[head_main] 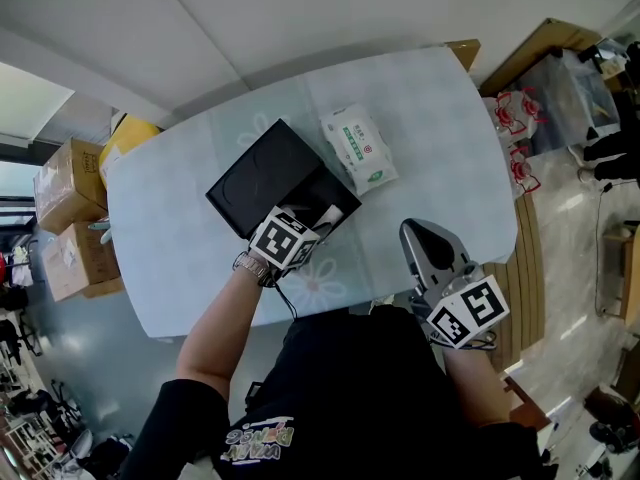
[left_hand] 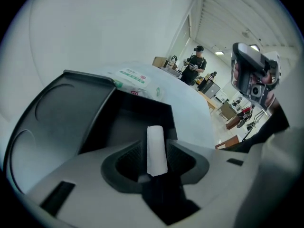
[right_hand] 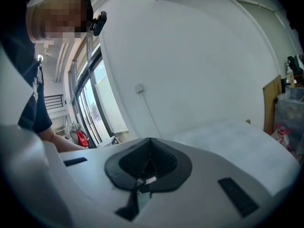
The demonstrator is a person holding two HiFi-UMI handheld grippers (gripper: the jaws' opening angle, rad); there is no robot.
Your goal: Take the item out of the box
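left claw [left_hand: 157, 163] open around white item [left_hand: 156, 144], over black box [left_hand: 137, 112]

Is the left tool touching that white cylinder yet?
Cannot tell. The left gripper view shows the white cylinder between the spread jaws of the left tool, near both pads, no plain gap or contact.

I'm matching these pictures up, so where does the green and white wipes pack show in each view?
Head view: wipes pack near the centre, just right of the black box.
Left gripper view: pack at upper middle, beyond the box's far wall.
Right gripper view: not in it.
Shared landmark: the black box.
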